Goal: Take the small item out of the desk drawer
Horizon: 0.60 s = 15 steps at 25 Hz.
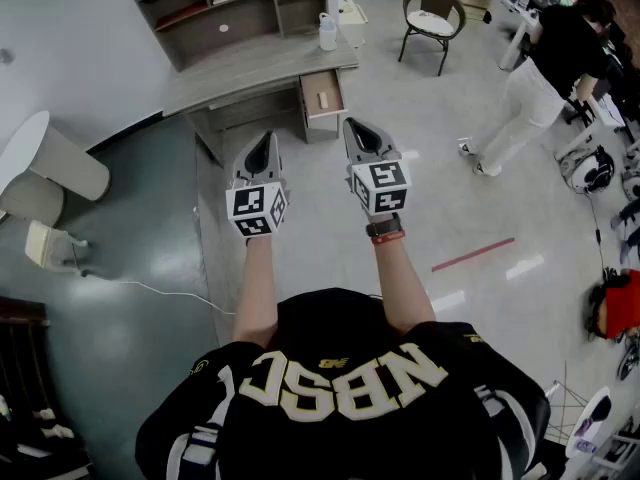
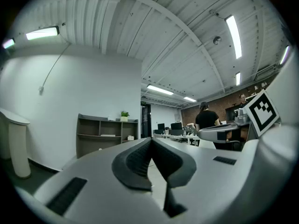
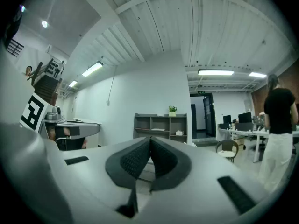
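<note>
The grey desk (image 1: 255,68) with a shelf unit (image 1: 222,8) stands ahead across the floor. Its drawer (image 1: 322,96) at the right end is pulled out; a small tan item (image 1: 323,100) lies inside, too small to make out. My left gripper (image 1: 262,144) and right gripper (image 1: 360,128) are held side by side in the air, well short of the desk, both pointing at it. Each is shut with nothing between its pads, as the left gripper (image 2: 150,142) and the right gripper (image 3: 149,139) show in their own views. The shelf unit (image 3: 161,125) shows above the right jaws.
A white jug (image 1: 327,30) stands on the desk's right end. A chair (image 1: 433,18) is to the right of the desk, and a person (image 1: 545,68) stands beyond it. A white pedestal table (image 1: 40,158) is at the left, with a cable (image 1: 160,290) on the floor.
</note>
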Available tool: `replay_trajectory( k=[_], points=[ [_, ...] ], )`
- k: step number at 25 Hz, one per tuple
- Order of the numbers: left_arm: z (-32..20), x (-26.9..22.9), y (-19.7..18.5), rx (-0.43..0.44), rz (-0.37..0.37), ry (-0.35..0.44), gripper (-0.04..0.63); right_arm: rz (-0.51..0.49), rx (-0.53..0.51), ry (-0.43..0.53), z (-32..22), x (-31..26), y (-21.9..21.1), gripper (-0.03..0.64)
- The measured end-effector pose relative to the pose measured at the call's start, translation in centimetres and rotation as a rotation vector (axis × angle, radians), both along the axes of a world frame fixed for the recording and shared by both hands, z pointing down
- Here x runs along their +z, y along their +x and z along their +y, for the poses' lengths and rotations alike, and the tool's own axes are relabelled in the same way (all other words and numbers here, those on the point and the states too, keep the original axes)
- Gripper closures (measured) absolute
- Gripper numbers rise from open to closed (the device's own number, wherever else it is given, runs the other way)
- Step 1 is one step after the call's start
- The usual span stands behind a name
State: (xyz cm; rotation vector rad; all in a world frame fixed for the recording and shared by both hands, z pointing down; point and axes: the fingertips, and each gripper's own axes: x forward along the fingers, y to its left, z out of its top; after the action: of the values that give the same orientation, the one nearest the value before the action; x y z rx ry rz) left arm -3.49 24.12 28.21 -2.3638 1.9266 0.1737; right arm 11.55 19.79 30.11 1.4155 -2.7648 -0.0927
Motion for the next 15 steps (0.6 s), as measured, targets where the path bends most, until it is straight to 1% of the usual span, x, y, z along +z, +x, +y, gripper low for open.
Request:
replay_trajectory(
  k=[4, 7, 11, 15],
  points=[
    [-0.6, 0.8, 1.3, 0.014, 0.018, -0.005, 0.580, -0.015, -0.007, -0.004, -0.6, 1.1, 0.7, 0.611],
    [-1.1, 1.9, 1.9, 0.018, 0.023, -0.032, 0.581, -0.028, -0.011, -0.028, -1.4, 2.3, 1.1, 0.611],
    [-2.8, 3.0, 1.5, 0.007, 0.028, -0.058, 0.580, -0.033, -0.023, -0.066, -3.3, 3.9, 0.4, 0.611],
    [-6.2, 4.5, 0.8, 0.019, 0.028, -0.071, 0.581, -0.031, -0.035, -0.083, -6.2, 5.7, -1.1, 0.609]
  ],
)
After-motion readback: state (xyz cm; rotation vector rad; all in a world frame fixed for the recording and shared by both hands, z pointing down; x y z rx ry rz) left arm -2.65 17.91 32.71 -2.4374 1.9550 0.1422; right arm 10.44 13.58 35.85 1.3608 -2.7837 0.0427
